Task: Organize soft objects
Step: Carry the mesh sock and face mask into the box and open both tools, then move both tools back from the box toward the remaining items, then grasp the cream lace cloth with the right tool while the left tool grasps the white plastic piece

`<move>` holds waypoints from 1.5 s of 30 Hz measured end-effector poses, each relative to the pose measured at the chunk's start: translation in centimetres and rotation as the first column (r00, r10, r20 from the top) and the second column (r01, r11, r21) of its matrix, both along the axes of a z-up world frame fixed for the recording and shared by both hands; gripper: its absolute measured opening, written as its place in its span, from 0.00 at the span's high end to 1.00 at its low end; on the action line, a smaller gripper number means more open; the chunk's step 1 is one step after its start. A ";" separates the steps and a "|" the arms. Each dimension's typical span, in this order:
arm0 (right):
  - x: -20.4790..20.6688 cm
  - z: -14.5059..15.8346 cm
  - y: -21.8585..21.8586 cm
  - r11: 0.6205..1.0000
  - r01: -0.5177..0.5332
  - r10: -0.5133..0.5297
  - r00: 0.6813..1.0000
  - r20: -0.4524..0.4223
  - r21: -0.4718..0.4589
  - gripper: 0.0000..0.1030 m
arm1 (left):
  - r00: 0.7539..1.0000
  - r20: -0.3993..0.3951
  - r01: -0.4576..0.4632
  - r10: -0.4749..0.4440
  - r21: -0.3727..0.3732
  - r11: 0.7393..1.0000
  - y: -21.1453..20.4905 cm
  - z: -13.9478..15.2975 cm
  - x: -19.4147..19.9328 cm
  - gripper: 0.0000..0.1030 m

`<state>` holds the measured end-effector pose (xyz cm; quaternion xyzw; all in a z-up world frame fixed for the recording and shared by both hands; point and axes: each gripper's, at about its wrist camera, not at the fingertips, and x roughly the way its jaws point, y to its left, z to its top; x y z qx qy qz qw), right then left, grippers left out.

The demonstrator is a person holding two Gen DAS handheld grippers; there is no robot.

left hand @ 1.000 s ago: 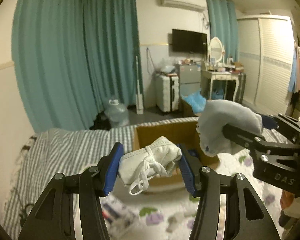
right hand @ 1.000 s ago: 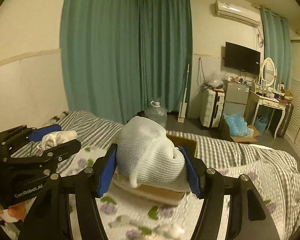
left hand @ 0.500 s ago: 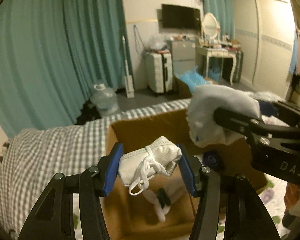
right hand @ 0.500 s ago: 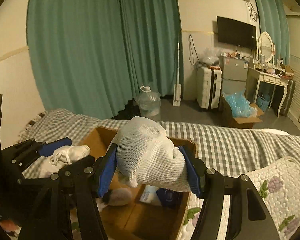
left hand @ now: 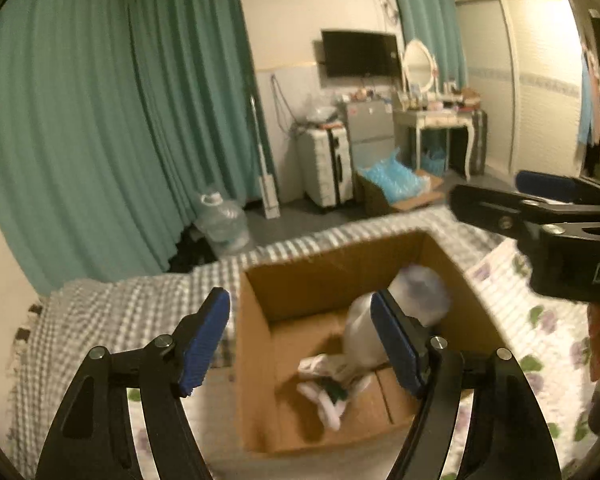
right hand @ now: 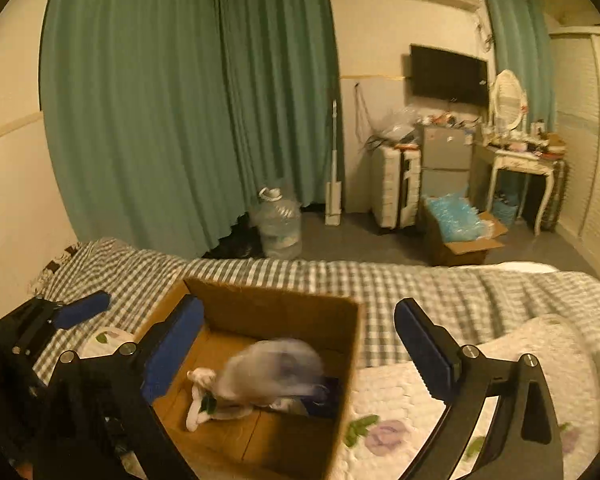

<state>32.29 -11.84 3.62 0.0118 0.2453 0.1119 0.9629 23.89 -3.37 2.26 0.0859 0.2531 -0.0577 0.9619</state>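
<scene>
An open cardboard box (left hand: pixel 324 276) (right hand: pixel 276 308) stands on the bed. A blurred white glove (left hand: pixel 416 292) (right hand: pixel 276 368) is inside it, in mid-fall. A white face mask with straps (left hand: pixel 324 396) (right hand: pixel 200 396) lies on the box floor with other small soft items. My left gripper (left hand: pixel 300 340) is open and empty above the box's near left side. My right gripper (right hand: pixel 296 348) is open and empty above the box; it also shows in the left wrist view (left hand: pixel 540 196) at the right.
The bed carries a grey checked blanket (right hand: pixel 380 280) and a white floral quilt (right hand: pixel 400 412). Beyond the bed are teal curtains (right hand: pixel 188 112), a water jug (right hand: pixel 278 224), a white suitcase (right hand: pixel 396 188), a box of blue packing (right hand: pixel 460 228) and a dressing table (right hand: pixel 520 168).
Both grippers have opened. The glove has dropped from the right gripper and the face mask from the left gripper into the box.
</scene>
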 end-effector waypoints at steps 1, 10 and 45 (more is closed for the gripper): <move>-1.1 1.2 -0.2 1.000 0.012 -0.012 1.000 0.012 -0.007 0.06 | 1.000 0.016 0.000 0.000 -0.015 1.000 0.5 1.2 -1.2 0.28; -14.7 11.8 -1.2 0.994 0.059 -0.045 0.988 0.150 -0.090 0.01 | 0.974 0.228 0.037 -0.009 -0.120 0.992 4.9 12.0 -14.6 0.08; -19.7 -10.6 -1.1 0.989 0.073 -0.098 0.975 -0.199 -0.130 0.01 | 0.974 -0.111 0.199 -0.197 0.000 0.980 2.5 -6.1 -11.7 0.07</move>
